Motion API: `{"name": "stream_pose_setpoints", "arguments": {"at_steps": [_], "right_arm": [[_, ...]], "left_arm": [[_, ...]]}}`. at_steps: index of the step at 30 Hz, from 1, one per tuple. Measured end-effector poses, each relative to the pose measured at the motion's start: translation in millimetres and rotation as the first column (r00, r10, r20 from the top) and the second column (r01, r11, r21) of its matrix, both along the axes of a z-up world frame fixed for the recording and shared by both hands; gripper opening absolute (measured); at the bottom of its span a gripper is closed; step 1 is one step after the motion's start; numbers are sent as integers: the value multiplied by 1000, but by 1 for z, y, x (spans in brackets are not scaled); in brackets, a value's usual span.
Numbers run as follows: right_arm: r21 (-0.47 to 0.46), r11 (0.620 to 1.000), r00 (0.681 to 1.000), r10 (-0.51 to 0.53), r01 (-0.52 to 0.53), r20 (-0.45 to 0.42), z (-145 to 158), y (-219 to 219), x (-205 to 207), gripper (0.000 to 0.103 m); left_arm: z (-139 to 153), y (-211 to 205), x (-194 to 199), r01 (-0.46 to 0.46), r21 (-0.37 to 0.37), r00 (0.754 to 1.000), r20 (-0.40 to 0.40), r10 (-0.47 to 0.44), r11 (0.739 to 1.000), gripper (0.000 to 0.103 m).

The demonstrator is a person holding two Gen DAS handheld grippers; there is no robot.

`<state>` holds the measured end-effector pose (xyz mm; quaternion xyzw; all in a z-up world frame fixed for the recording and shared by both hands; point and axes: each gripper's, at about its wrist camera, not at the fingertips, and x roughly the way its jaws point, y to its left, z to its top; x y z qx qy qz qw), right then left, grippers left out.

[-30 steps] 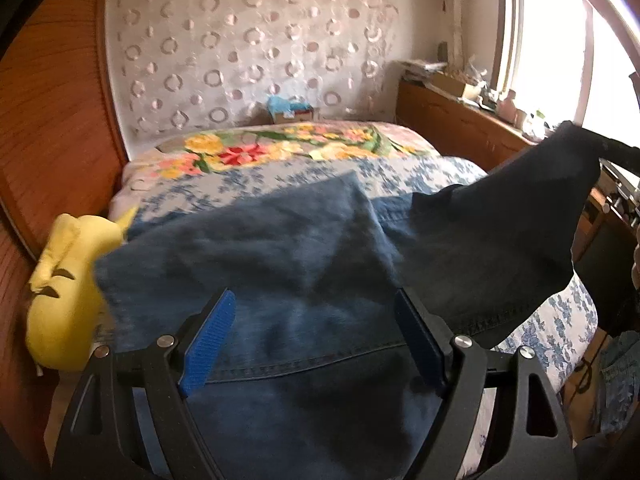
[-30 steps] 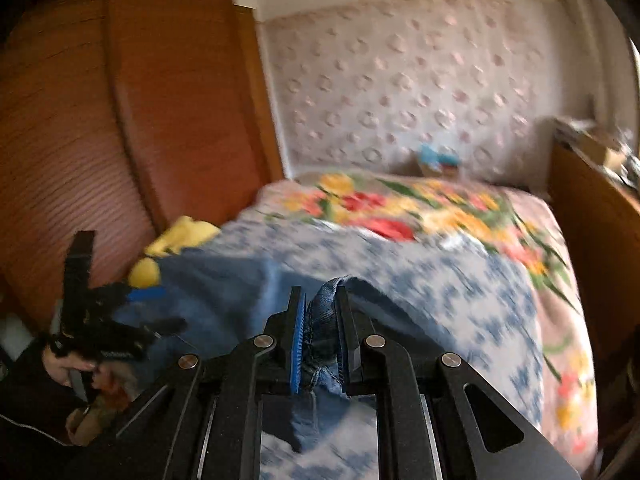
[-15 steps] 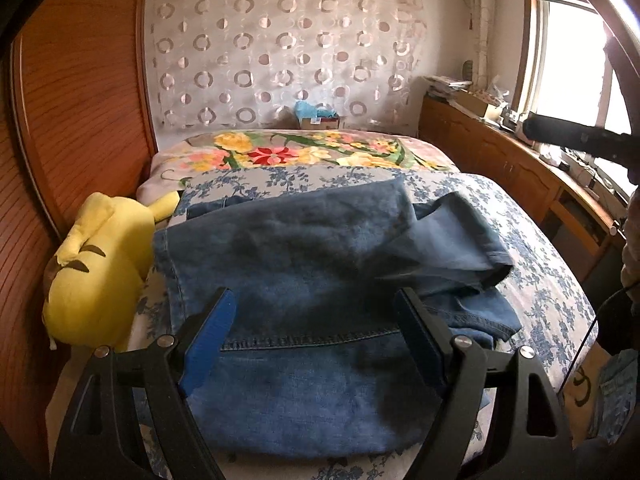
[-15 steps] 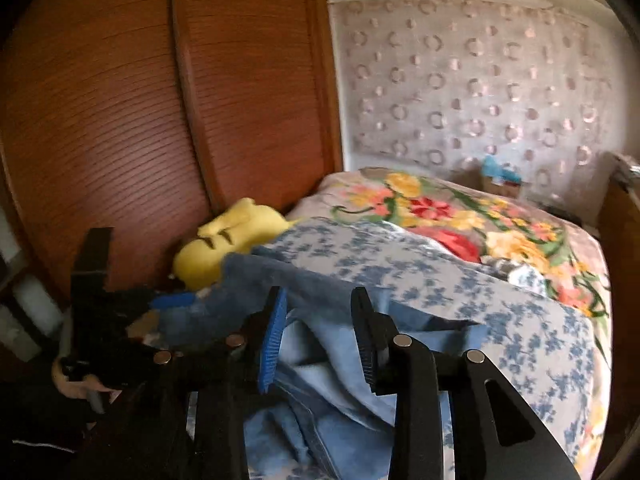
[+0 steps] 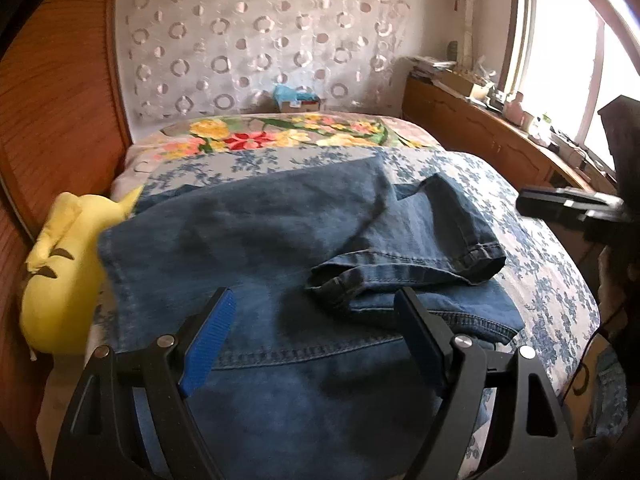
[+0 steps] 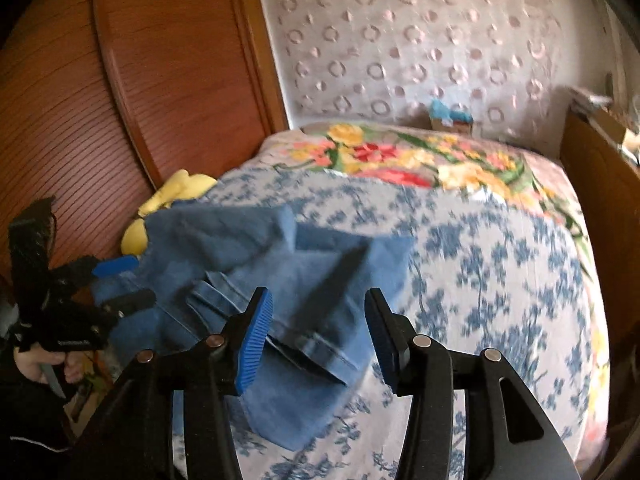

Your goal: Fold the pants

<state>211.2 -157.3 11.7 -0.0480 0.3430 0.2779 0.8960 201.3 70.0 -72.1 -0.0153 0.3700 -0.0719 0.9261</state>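
Pants (image 5: pixel 280 240): one leg lies folded across, on the bed (image 5: pixel 540 248).
Left gripper (image 5: pixel 316 332): wide apart, holding nothing (hovering over denim).
Right gripper (image 6: pixel 320 332): you've just been opening it, cloth released.

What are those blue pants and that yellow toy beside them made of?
The pants look like denim: matte mid-blue woven cloth with stitched hems and seams, folding in stiff creases. The yellow toy looks like soft plush fabric, rounded and stuffed, with dark sewn-on marks; its exact fibre cannot be told.
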Motion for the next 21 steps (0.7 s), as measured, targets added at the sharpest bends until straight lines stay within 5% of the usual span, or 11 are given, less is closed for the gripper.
{"name": "stream_pose_setpoints", "arguments": {"at_steps": [18, 19, 20, 21], "right_arm": [[11, 1000, 985, 28, -27, -169, -43, 28, 26, 50], [12, 999, 985, 31, -30, -167, -42, 29, 26, 37], [18, 999, 986, 41, -38, -163, -42, 30, 26, 8], [25, 999, 987, 50, -47, -155, -44, 29, 30, 6]], "left_arm": [[-30, -10, 39, 21, 35, 994, -109, -17, 999, 82], [-31, -11, 40, 23, 36, 993, -114, -19, 999, 82], [-32, -11, 41, 23, 37, 993, -118, -19, 999, 82], [-32, -11, 42, 24, 37, 993, -120, -19, 999, 82]]}}
